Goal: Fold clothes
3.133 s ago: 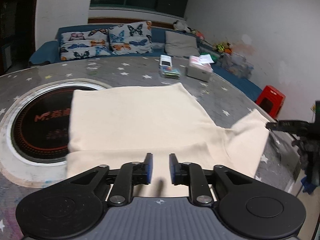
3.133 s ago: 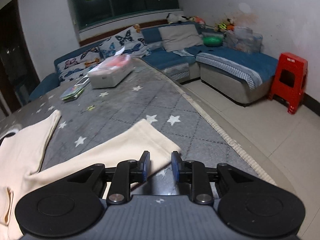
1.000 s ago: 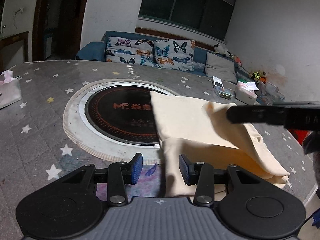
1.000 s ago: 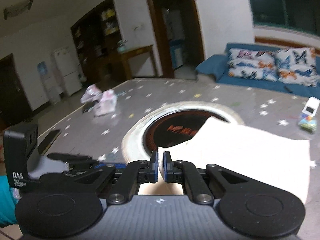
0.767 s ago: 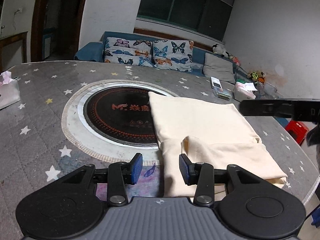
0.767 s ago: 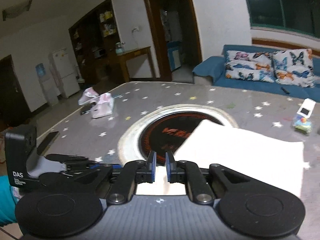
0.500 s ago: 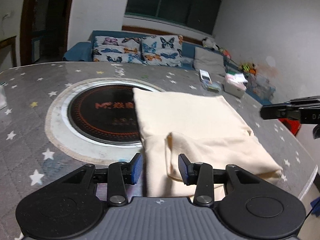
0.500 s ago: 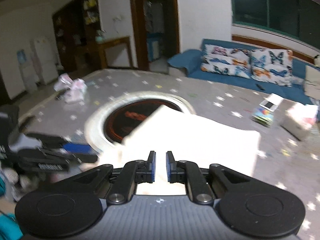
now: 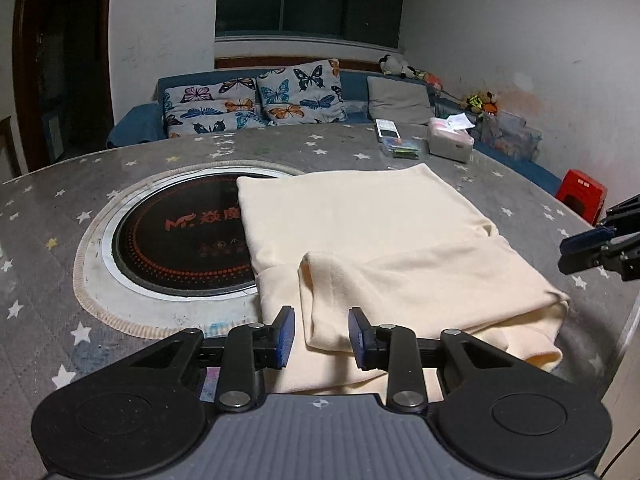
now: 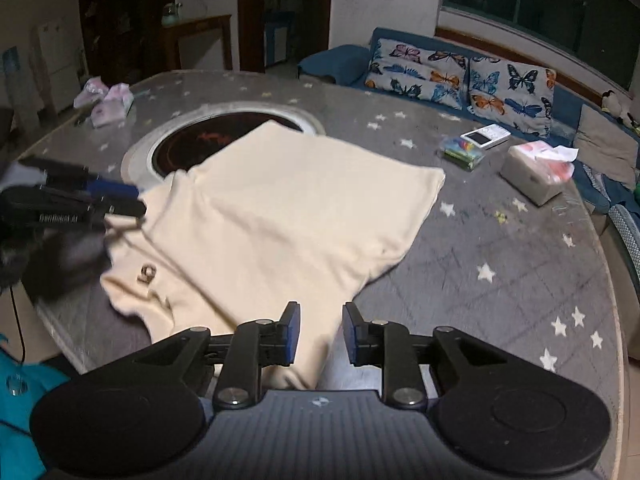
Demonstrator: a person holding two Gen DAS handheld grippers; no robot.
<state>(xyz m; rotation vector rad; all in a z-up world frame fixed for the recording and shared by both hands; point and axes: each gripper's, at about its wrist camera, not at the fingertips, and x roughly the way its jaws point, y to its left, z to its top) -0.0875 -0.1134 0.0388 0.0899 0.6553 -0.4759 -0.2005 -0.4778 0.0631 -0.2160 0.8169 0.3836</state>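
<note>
Sleeve fold laid; cream shirt (image 9: 360, 248) flat on table (image 9: 40, 208) ahead of both claws. Left gripper (image 9: 322, 334) and right gripper (image 10: 318, 332) agape, holding nothing. Likely next: pinch near edge, fold across

I see a round hotplate (image 9: 180, 236) at nine o'clock on the starry table (image 9: 48, 216). Tissue box (image 9: 450, 142) and phone (image 9: 387, 130) sit at one o'clock, butterfly cushions (image 9: 256, 102) at twelve.
</note>
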